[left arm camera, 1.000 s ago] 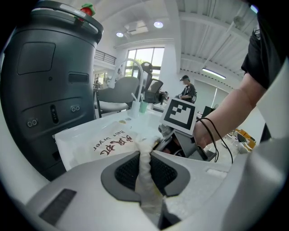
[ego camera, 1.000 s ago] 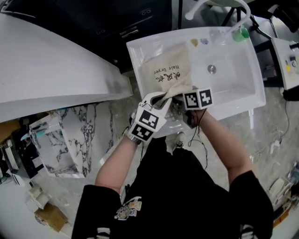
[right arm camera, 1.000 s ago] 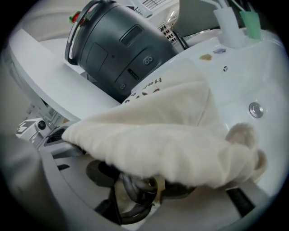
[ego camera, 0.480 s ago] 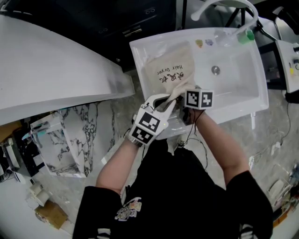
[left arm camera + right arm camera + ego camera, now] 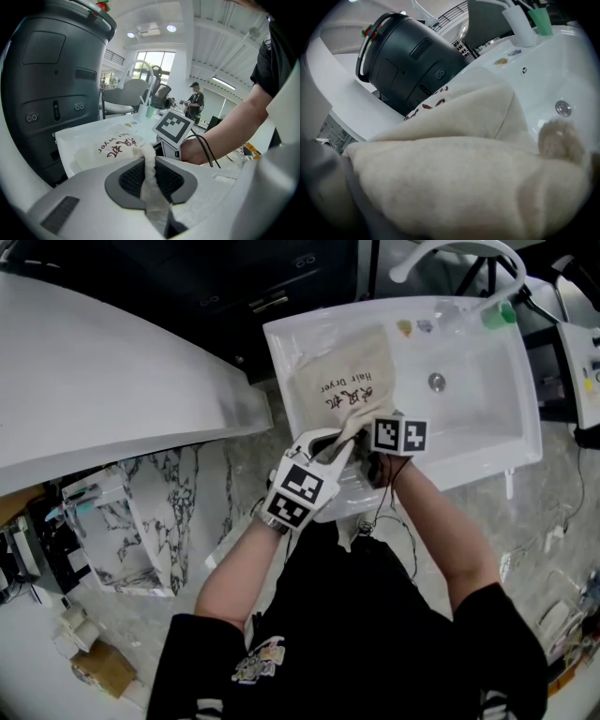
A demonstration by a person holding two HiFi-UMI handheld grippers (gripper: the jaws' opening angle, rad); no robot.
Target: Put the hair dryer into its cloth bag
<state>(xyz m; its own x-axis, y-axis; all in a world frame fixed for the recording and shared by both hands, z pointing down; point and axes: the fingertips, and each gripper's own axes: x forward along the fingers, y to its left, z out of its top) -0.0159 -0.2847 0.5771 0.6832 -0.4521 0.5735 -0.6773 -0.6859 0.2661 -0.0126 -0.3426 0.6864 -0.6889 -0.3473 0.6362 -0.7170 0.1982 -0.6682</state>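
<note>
A beige cloth bag (image 5: 342, 385) printed "Hair Dryer" lies in the left half of a white sink (image 5: 487, 381). My left gripper (image 5: 339, 444) is shut on the bag's near rim; in the left gripper view a strip of that cloth (image 5: 150, 171) runs between its pads. My right gripper (image 5: 377, 430) reaches into the bag's mouth beside it. In the right gripper view the bag (image 5: 454, 178) drapes over everything near, so its jaws and anything in them are hidden. A thin black cord (image 5: 389, 507) hangs from the right hand. The hair dryer itself does not show.
A curved faucet (image 5: 450, 254), a green bottle (image 5: 502, 313) and the drain (image 5: 437, 382) are at the sink's far and right side. A dark cylindrical machine (image 5: 408, 61) stands beyond the sink's left end. A marbled box (image 5: 141, 521) sits on the floor at left.
My right gripper has edged a little further left into the bag's mouth. The left gripper keeps the same hold on the rim.
</note>
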